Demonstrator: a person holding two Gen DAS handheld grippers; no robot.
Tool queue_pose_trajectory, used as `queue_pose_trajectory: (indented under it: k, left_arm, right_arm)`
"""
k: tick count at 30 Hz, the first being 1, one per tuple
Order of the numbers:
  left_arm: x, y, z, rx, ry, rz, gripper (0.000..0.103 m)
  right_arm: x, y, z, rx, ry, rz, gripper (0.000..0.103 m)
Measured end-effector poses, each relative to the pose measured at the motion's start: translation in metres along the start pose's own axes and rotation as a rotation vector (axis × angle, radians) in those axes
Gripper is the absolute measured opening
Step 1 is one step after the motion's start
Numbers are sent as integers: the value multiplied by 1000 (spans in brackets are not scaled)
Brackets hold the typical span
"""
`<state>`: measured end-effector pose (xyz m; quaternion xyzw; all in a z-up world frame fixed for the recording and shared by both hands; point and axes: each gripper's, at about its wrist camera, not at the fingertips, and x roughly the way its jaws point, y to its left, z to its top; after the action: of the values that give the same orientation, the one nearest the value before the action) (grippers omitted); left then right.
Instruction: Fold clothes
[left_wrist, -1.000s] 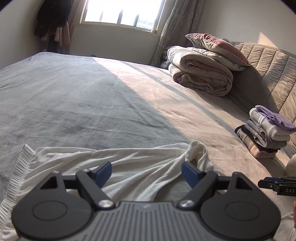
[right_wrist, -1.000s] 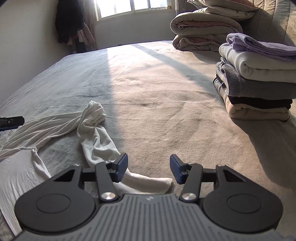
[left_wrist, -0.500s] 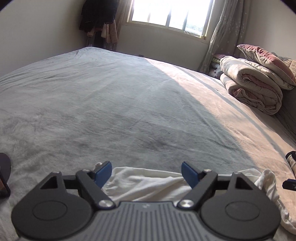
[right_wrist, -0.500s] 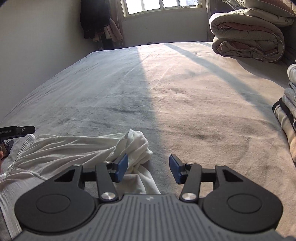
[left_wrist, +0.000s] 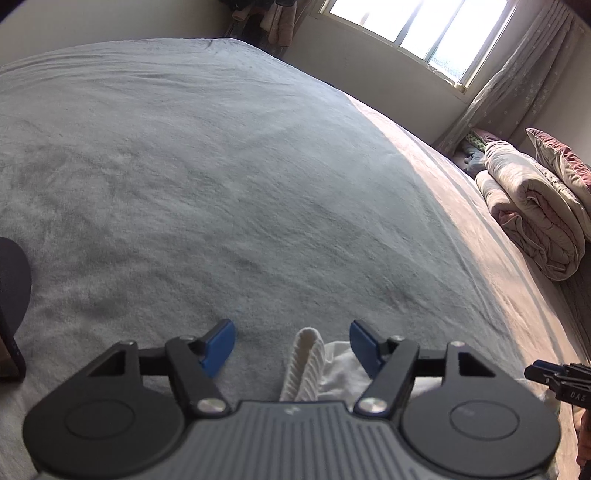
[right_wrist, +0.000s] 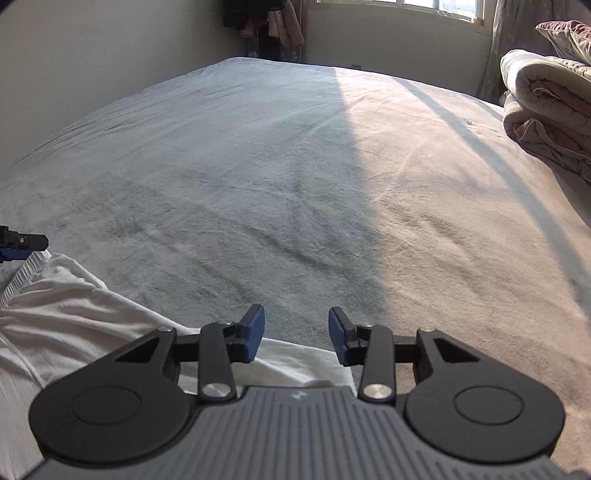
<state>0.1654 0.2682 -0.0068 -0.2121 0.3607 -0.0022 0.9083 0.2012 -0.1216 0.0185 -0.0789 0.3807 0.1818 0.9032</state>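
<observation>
White garment ribbed hem sits between left gripper jaws, untouched, jaws just narrowing. Right gripper over its edge, also closing, gripping nothing.

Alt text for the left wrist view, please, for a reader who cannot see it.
The left tool sits low over a grey bed, blue pads apart, the ribbed hem of a white garment between them untouched. A folded quilt lies at the right under a sunlit window.
</observation>
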Motion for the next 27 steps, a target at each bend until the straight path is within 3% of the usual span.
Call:
queue_pose_trajectory:
  k: [14, 15, 20, 21, 22, 27]
  left_arm:
    - [-2, -1, -7, 42, 3, -17, 48]
    - [-2, -2, -7, 48, 7, -17, 43]
    - [0, -3, -9, 61, 27, -22, 15]
    - [0, -1, -10, 54, 26, -21, 11]
    - [1, 0, -10, 47, 24, -24, 9]
    - [-5, 1, -9, 38, -24, -16, 6]
  right_arm:
    - [20, 16, -2, -199, 123, -21, 37]
    - [21, 18, -2, -211, 130, -19, 37]
    - [19, 28, -5, -252, 148, -2, 20]
    - [19, 30, -6, -260, 150, -1, 10]
    - [18, 33, -7, -267, 151, 1, 6]
    - [11, 45, -12, -311, 90, -63, 5]
